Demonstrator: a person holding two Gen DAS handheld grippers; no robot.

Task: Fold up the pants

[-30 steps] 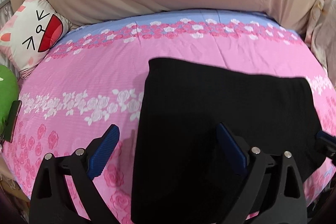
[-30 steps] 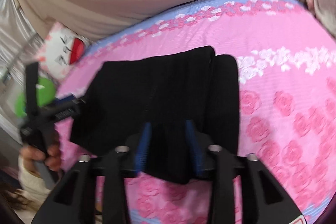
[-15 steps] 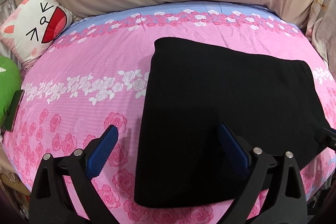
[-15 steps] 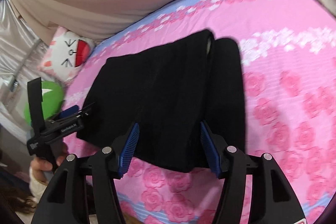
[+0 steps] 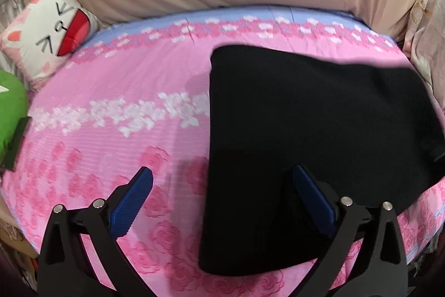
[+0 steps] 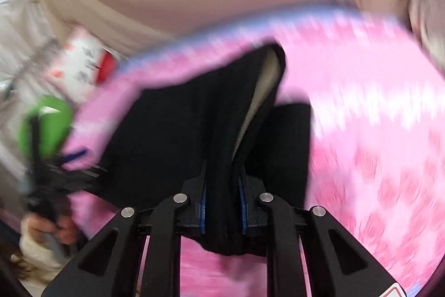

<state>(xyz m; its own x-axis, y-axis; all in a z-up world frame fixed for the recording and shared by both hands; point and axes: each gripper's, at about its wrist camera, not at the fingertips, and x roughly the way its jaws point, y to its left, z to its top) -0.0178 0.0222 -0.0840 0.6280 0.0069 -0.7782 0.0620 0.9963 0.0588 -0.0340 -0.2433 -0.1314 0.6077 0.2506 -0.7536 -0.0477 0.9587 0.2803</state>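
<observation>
1. Left wrist view: the left gripper [image 5: 219, 185] stands wide, jaws opening, nothing pinched. The black pants [image 5: 311, 146] lie folded flat on the pink rose bedsheet [image 5: 111, 107]; their left edge runs between the fingers, the right finger over the cloth, the left finger over bare sheet.
2. Open sheet spreads left of and beyond the left finger, up to the cat-face cushion [image 5: 52, 32] and a green plush [image 5: 11, 107].
3. Right wrist view, blurred: the right gripper [image 6: 222, 199] is narrow, jaws closing onto a bunched near edge of the pants [image 6: 178, 130], pads pressing it. A fold gapes ahead of the fingers, showing pale lining. Bare sheet lies right of the fingers.
</observation>
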